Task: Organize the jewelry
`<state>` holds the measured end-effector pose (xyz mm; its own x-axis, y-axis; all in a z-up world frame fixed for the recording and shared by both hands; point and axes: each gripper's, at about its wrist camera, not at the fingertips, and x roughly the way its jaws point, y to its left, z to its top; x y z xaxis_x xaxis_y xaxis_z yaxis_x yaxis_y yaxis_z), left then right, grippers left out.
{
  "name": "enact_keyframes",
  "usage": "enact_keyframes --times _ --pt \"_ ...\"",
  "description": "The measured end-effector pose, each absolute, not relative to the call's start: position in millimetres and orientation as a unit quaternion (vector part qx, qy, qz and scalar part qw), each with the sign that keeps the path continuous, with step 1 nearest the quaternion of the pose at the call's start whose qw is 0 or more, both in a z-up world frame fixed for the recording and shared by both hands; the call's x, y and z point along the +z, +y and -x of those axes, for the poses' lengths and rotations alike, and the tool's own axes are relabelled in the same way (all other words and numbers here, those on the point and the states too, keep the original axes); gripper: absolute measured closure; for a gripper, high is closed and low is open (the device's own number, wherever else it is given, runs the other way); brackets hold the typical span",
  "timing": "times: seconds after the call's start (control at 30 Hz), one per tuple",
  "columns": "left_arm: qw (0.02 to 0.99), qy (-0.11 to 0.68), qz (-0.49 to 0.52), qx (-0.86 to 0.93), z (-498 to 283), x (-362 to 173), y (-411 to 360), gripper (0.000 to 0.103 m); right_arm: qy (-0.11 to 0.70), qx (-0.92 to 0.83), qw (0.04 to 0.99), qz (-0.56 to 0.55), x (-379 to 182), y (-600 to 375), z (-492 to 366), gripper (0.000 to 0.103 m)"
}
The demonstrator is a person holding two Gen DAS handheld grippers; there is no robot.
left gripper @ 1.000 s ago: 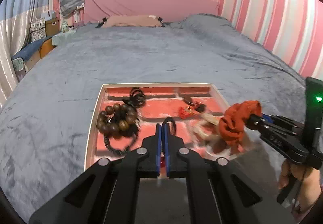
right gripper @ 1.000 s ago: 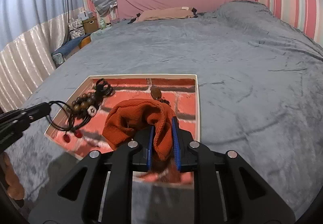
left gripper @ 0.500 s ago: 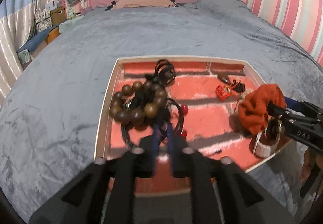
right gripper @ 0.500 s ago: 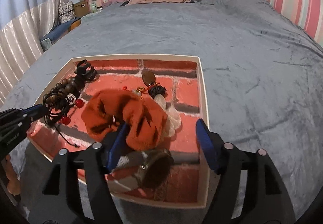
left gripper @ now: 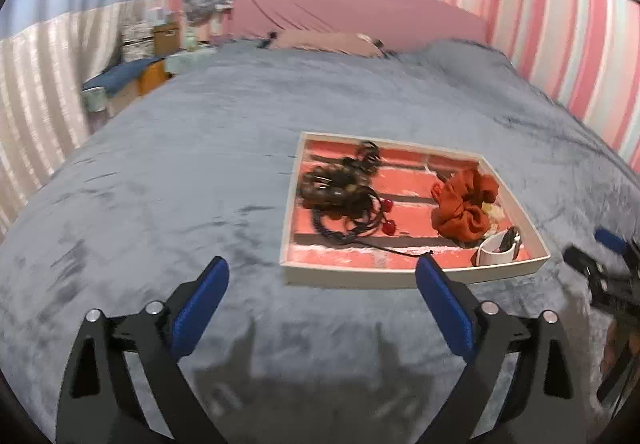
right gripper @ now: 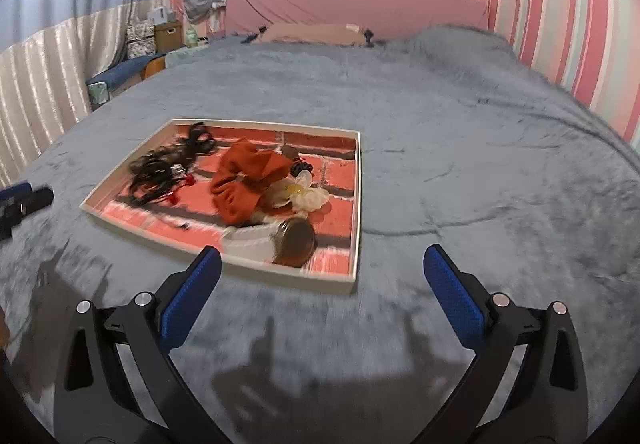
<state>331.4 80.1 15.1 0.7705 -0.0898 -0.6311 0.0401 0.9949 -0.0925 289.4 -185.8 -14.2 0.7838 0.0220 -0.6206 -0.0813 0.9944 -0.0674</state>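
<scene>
Both grippers have backed off the tray (left gripper: pixel 404 278) on the bed (left gripper: pixel 192 172); left gripper (left gripper: pixel 320 290) and right gripper (right gripper: pixel 320 274) jaws are opening, empty. Beads (left gripper: pixel 340 200) and scrunchie (right gripper: pixel 250 180) lie inside. Drop-off looks done; next, I'd guess, comes withdrawing clear.

Open blanket (right gripper: pixel 460 164) surrounds the crowded tray (right gripper: pixel 357 204).

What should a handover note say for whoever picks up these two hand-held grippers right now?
Left hand-held gripper: jaws opening, nothing between them.
Right hand-held gripper: jaws opening, nothing between them.
Both are off the near side of the tray, which sits on the grey bedspread.
In the tray: beaded bracelets with black cords, orange scrunchie, watch.
Left: no loose jewelry visible on the bedspread.
</scene>
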Motion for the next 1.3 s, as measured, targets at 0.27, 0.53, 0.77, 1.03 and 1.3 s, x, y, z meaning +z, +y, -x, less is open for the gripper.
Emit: enact_keyframes --times 0.27,0.53,0.77,1.03,1.3 --pt "0.953 0.300 0.037 -0.007 -240.4 49.8 96.3 0.007 0.299 0.019 0.954 0.020 14.6 -179.3 -190.8 0.004" --pt "0.961 0.275 0.025 -0.015 -143.8 64.1 85.5 0.005 0.282 0.000 0.959 -0.008 35.2 -171.5 -108.0 0.004" --pt "0.964 0.264 0.003 -0.018 -98.1 65.4 68.6 0.005 0.269 -0.022 0.963 -0.002 43.9 -162.0 -62.6 0.004" --pt "0.969 0.246 -0.018 -0.015 -82.1 74.5 59.2 0.005 0.257 -0.034 0.966 0.001 49.7 -156.8 -34.5 0.004" --pt "0.969 0.248 -0.021 -0.011 -77.8 70.7 56.2 0.005 0.249 -0.042 0.968 0.008 53.0 -154.3 -24.2 0.004"
